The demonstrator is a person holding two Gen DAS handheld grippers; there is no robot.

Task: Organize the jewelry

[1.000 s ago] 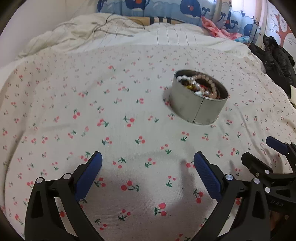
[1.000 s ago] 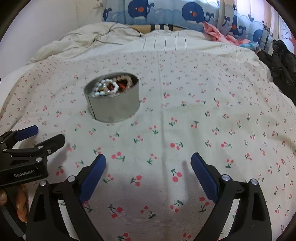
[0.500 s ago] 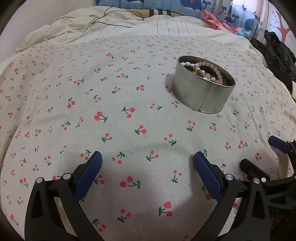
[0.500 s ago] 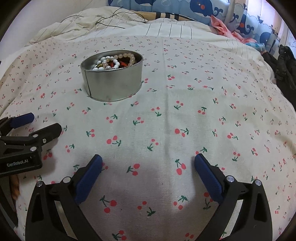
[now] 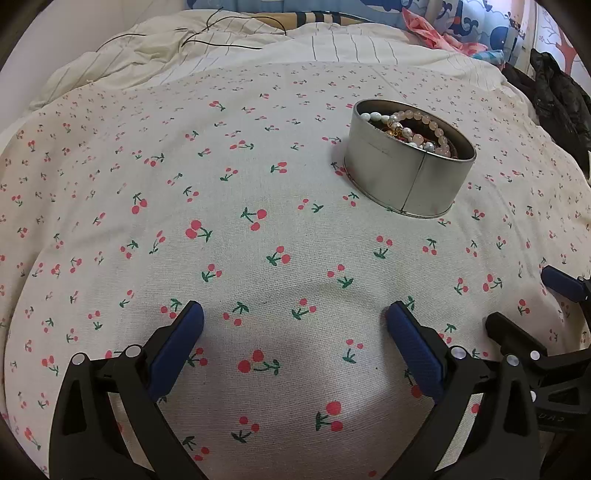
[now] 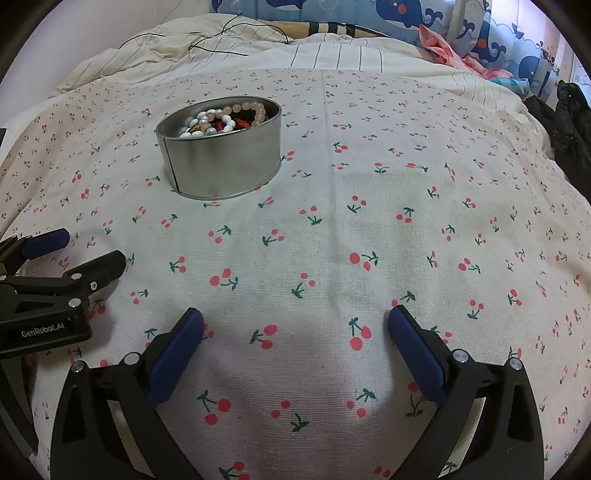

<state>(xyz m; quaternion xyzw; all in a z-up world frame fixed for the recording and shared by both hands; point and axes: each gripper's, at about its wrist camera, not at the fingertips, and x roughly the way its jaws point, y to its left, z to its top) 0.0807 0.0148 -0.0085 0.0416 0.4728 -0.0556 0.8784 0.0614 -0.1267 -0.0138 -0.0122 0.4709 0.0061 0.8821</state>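
A round silver tin stands on the cherry-print cloth, to the upper right in the left wrist view and the upper left in the right wrist view. It holds bead bracelets, white, pink and red ones. My left gripper is open and empty, low over the cloth, well short of the tin. My right gripper is open and empty too, to the right of the left one. Each gripper shows at the edge of the other's view.
The cherry-print cloth covers a bed. A cream striped quilt with thin black cables lies behind it. Whale-print pillows and pink cloth sit at the back. Dark clothing lies at the right edge.
Both grippers have moved forward and lower toward the cloth, so the tin looks nearer and larger. Both stay open. The tin has not moved.
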